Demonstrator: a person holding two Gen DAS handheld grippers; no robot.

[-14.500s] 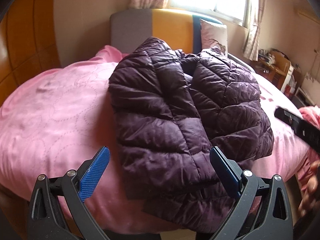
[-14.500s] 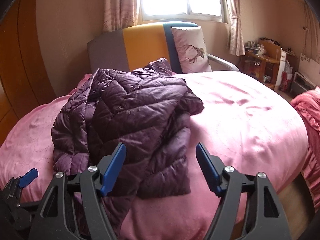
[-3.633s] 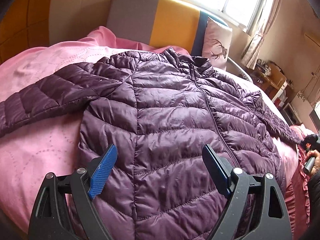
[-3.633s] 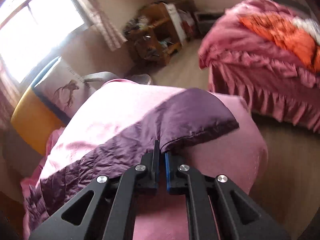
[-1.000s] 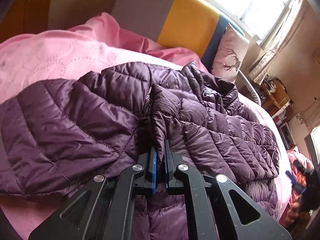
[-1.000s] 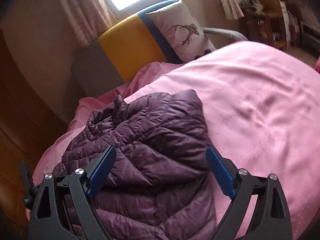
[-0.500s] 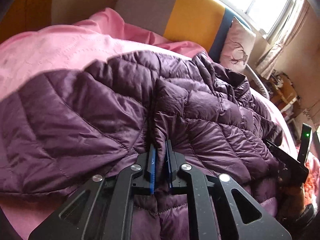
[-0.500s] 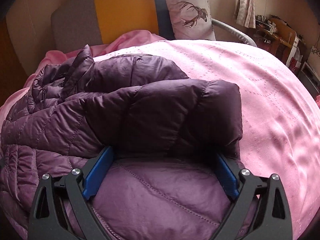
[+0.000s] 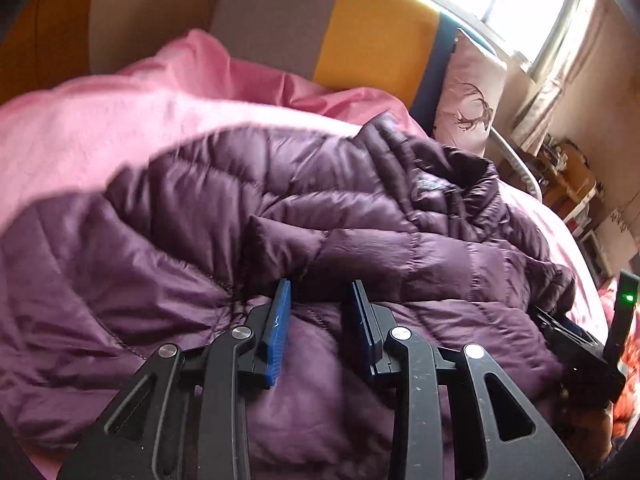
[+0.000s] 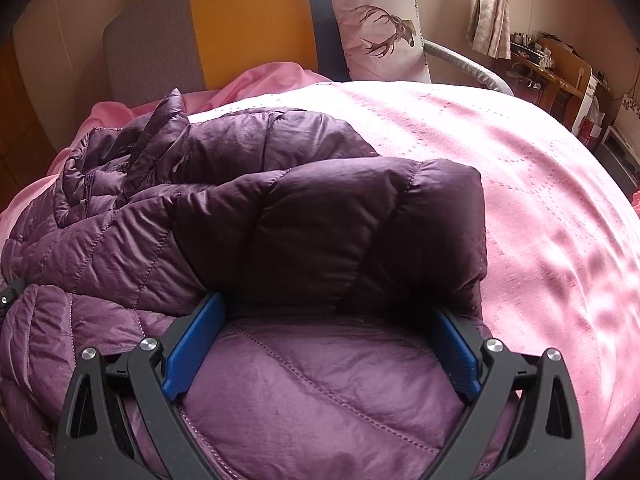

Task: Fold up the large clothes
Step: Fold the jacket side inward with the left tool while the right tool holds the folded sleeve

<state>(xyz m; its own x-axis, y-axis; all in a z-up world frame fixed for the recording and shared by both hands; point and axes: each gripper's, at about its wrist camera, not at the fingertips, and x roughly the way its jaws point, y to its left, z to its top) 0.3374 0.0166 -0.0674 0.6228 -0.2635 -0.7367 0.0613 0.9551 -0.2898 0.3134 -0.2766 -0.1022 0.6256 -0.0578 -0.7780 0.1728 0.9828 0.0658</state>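
On the pink bedspread, purple puffer jacket lying partly folded, left gripper jaws narrowly parted over its fabric, holding nothing, right gripper spread wide, straddling a folded sleeve.

Left gripper: black plastic frame with triangular cut-outs, silver round-head screws, blue ribbed finger pads. Right gripper: same build. Its body shows a lit green indicator in the left wrist view.

Bright window — curtains, striped headboard, pink bedspread.
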